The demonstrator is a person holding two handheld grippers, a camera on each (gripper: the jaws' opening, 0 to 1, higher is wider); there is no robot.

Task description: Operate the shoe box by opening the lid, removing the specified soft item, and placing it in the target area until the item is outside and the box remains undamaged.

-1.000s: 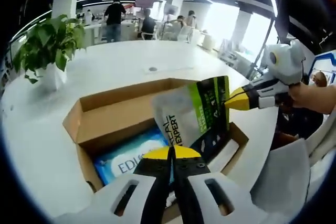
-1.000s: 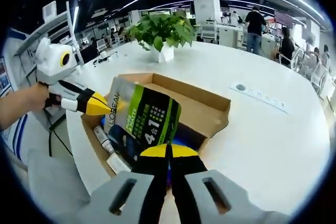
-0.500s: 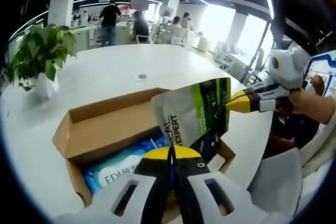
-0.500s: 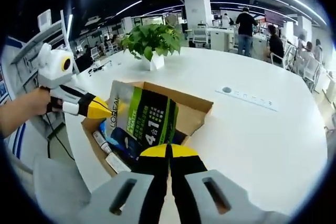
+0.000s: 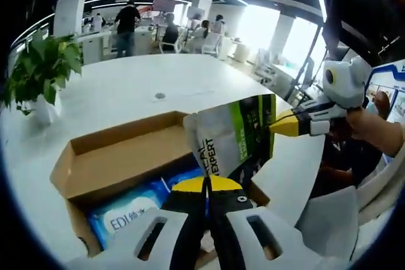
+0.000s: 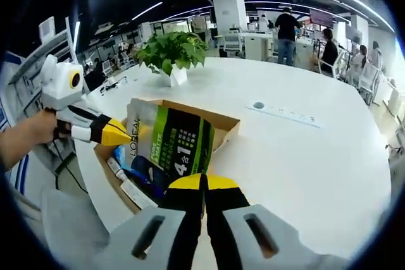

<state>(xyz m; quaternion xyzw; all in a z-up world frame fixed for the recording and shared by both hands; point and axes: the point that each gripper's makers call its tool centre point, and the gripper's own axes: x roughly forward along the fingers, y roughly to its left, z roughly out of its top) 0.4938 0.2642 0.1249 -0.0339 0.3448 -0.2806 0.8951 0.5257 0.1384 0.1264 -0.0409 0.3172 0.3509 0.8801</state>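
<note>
Held upright above the open shoe box (image 5: 120, 162) on the white counter (image 5: 139, 86): a soft green-and-silver pouch (image 5: 231, 134), long axis vertical, top edge up. Pinched at opposite edges by the left claw (image 5: 207, 184) and right claw (image 6: 204, 181), both closed on it. Lower edge hidden behind the claws; blue pack (image 5: 126, 216) partly covered.

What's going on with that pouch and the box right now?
Both grippers shut on the pouch: left gripper one edge, right gripper the other. Pouch held above the open box. Nothing in the way.
</note>
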